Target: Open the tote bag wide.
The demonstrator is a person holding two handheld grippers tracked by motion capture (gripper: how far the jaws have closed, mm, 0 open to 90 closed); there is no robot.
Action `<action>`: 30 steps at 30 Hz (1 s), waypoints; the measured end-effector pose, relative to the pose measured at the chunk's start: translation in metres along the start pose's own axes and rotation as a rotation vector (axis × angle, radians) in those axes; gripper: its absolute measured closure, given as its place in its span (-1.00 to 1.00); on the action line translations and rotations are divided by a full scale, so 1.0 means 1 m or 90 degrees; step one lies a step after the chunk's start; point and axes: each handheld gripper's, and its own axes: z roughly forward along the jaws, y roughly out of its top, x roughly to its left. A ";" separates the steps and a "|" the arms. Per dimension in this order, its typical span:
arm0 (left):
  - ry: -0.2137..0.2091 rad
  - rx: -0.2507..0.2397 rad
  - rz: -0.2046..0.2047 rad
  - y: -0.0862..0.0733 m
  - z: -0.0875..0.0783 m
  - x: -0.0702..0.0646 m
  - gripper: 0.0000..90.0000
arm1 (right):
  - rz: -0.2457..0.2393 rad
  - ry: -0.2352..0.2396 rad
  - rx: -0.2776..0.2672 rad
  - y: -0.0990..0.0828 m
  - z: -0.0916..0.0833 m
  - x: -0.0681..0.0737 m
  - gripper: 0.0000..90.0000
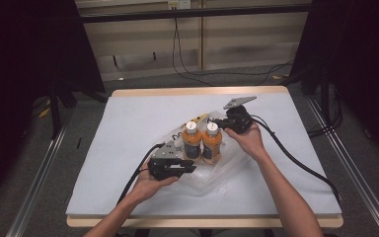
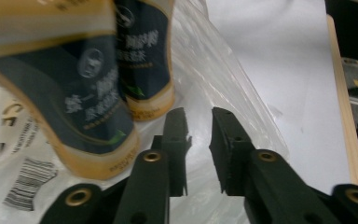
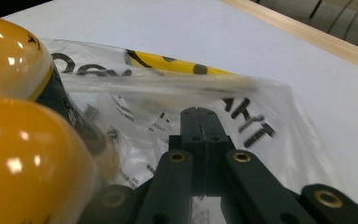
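Clearly the left gripper (image 2: pixel 198 116) has its jaws slightly apart with nothing pinched; clear film of the plastic bag (image 2: pixel 223 79) lies behind the gap, just beside the two orange drink bottles (image 1: pixel 203 140). The right gripper (image 3: pixel 200 114) has its jaws pressed together, and whether a fold of the bag is caught between them I cannot tell; the bag's printed edge stretches across just beyond the tips.

To do this step well, I judge the right side should keep the bag's edge taut and lifted while the left takes a fresh bite on the film low down, well off the bottles so they do not tip. Pull gently; thin plastic tears or slips.

Both bottles stand upright, touching, on the bag near the middle of the table (image 1: pixel 128 123). The left hand (image 1: pixel 150 185) lies low in front of them, the right hand (image 1: pixel 246 138) reaches in from beside them, wrist raised.
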 end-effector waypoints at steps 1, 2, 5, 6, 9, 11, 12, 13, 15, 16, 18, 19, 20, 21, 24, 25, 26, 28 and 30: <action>0.009 -0.005 -0.007 0.001 -0.002 0.001 0.57 | 0.006 0.003 -0.009 -0.002 -0.004 0.000 1.00; 0.009 -0.010 -0.010 0.001 -0.004 0.002 0.52 | 0.008 0.004 -0.018 -0.005 -0.009 -0.001 1.00; 0.020 -0.013 -0.012 0.002 -0.011 0.004 0.36 | 0.009 -0.018 -0.019 -0.010 -0.019 -0.001 0.98; 0.022 -0.021 -0.018 0.002 -0.012 0.004 0.31 | 0.011 -0.023 -0.019 -0.012 -0.023 -0.001 0.87; 0.033 -0.022 -0.023 0.002 -0.019 0.007 0.12 | 0.009 -0.029 -0.027 -0.018 -0.036 0.001 0.80; 0.044 -0.025 -0.026 0.001 -0.023 0.007 0.01 | 0.008 -0.024 -0.040 -0.023 -0.047 0.003 0.68; 0.046 -0.029 -0.028 0.001 -0.025 0.007 -0.09 | 0.007 -0.023 -0.048 -0.025 -0.052 0.004 0.60; 0.050 -0.031 -0.029 0.000 -0.028 0.006 -0.15 | 0.005 -0.020 -0.054 -0.027 -0.057 0.006 0.57; 0.067 -0.033 -0.025 -0.001 -0.031 0.003 -0.29 | 0.002 -0.022 -0.066 -0.031 -0.068 0.009 0.39; 0.072 -0.034 -0.023 -0.002 -0.033 0.002 -0.39 | 0.006 -0.018 -0.076 -0.033 -0.074 0.011 0.27; 0.088 -0.037 -0.023 -0.003 -0.037 0.000 -0.52 | 0.005 -0.022 -0.086 -0.036 -0.083 0.014 0.07; 0.095 -0.040 -0.022 -0.003 -0.040 -0.001 -0.57 | 0.004 -0.022 -0.089 -0.038 -0.088 0.016 0.00; 0.103 -0.043 -0.023 -0.003 -0.044 -0.002 -0.61 | 0.006 -0.023 -0.095 -0.040 -0.093 0.019 -0.11; 0.108 -0.046 -0.019 -0.004 -0.046 -0.002 -0.65 | 0.007 -0.030 -0.099 -0.042 -0.099 0.022 -0.26; 0.124 -0.054 -0.021 -0.007 -0.056 -0.002 -0.71 | 0.012 -0.044 -0.105 -0.050 -0.112 0.027 -0.43; 0.127 -0.056 -0.025 -0.008 -0.058 -0.003 -0.74 | 0.019 -0.047 -0.109 -0.053 -0.116 0.029 -0.52; 0.136 -0.058 -0.031 -0.010 -0.062 -0.003 -0.77 | 0.028 -0.050 -0.112 -0.057 -0.120 0.031 -0.55; 0.136 -0.057 -0.038 -0.015 -0.068 -0.004 -0.80 | 0.037 -0.049 -0.120 -0.065 -0.127 0.034 -0.58; 0.154 -0.049 -0.041 -0.021 -0.074 -0.006 -0.84 | 0.037 -0.066 -0.116 -0.074 -0.134 0.040 -0.63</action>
